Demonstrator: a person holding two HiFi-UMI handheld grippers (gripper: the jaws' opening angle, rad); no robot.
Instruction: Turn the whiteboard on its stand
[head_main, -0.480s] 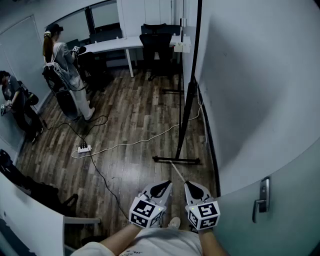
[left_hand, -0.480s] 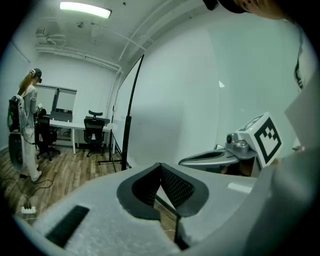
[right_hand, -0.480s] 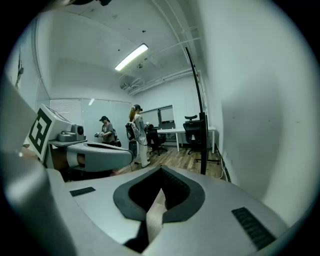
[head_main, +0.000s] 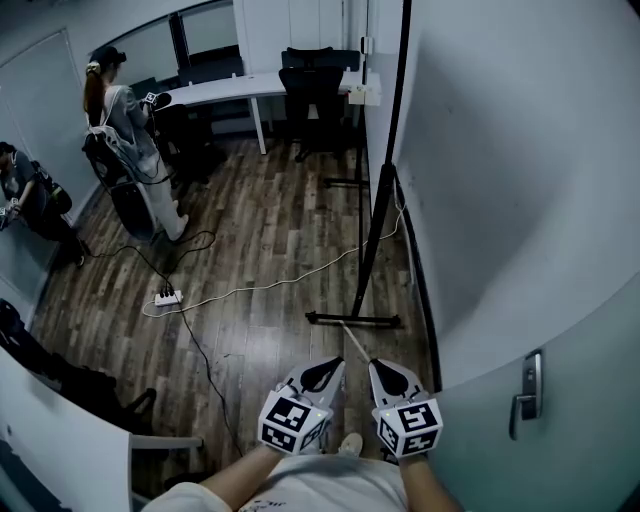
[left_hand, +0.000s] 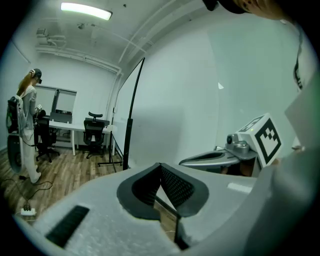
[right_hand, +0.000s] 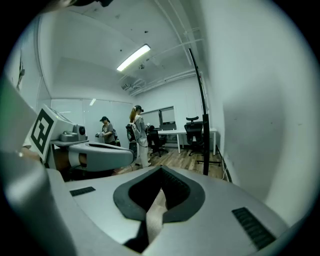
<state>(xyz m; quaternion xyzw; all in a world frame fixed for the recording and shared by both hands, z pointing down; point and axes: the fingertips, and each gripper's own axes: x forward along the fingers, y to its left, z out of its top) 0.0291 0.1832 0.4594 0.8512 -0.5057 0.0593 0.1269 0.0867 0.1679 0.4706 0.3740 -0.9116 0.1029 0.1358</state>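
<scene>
The whiteboard (head_main: 510, 150) is a big white panel filling the right of the head view, edge-on to me. Its black upright (head_main: 383, 160) runs down to a black foot bar (head_main: 355, 320) on the wood floor. My left gripper (head_main: 325, 373) and right gripper (head_main: 390, 376) hover side by side near my body, just short of the foot bar, touching nothing. Both are shut and empty. The left gripper view has its jaws (left_hand: 161, 169) closed, with the upright (left_hand: 131, 115) and the board (left_hand: 175, 110) ahead. In the right gripper view the jaws (right_hand: 161, 174) are closed, the upright (right_hand: 200, 115) ahead.
A door with a metal handle (head_main: 528, 393) stands at lower right. Cables and a power strip (head_main: 167, 297) lie across the floor at left. Two people (head_main: 125, 130) are at far left, near a white desk (head_main: 250, 88) and office chairs (head_main: 315, 85).
Both grippers keep their places. The view has shifted very slightly, and the person at the far left edge has moved a little.
</scene>
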